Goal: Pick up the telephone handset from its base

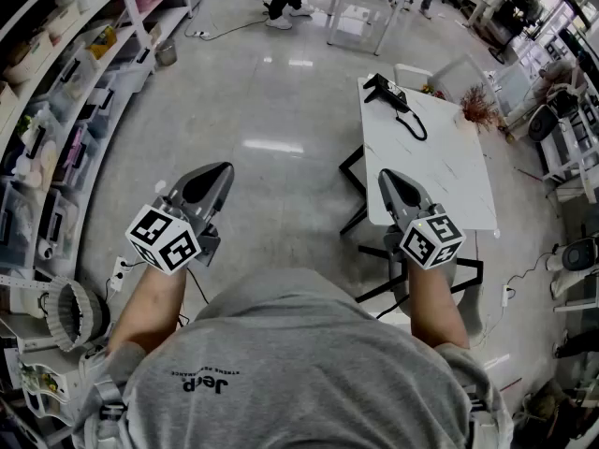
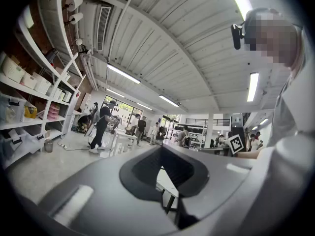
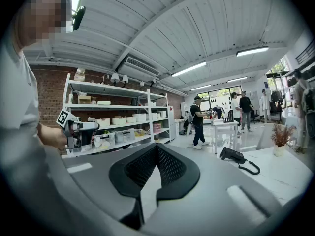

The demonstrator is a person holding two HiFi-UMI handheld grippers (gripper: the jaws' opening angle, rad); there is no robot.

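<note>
The black telephone [image 1: 386,92] sits on the far end of a white marble-look table [image 1: 440,176], its handset lying on the base and a curly cord [image 1: 416,127] trailing toward me. The right gripper view shows the telephone [image 3: 231,155] ahead to the right, well beyond the jaws. My right gripper [image 1: 386,176] hovers over the table's near left corner, its jaws together with nothing between them [image 3: 157,146]. My left gripper [image 1: 225,168] is held over the floor to the left of the table, level, shut and empty [image 2: 160,149].
A dried plant in a vase [image 1: 477,108] stands at the table's far right. Black stool legs [image 1: 354,171] show beside the table's left edge. White shelving with bins [image 1: 56,110] lines the left wall. People stand by a white table [image 1: 365,7] far back.
</note>
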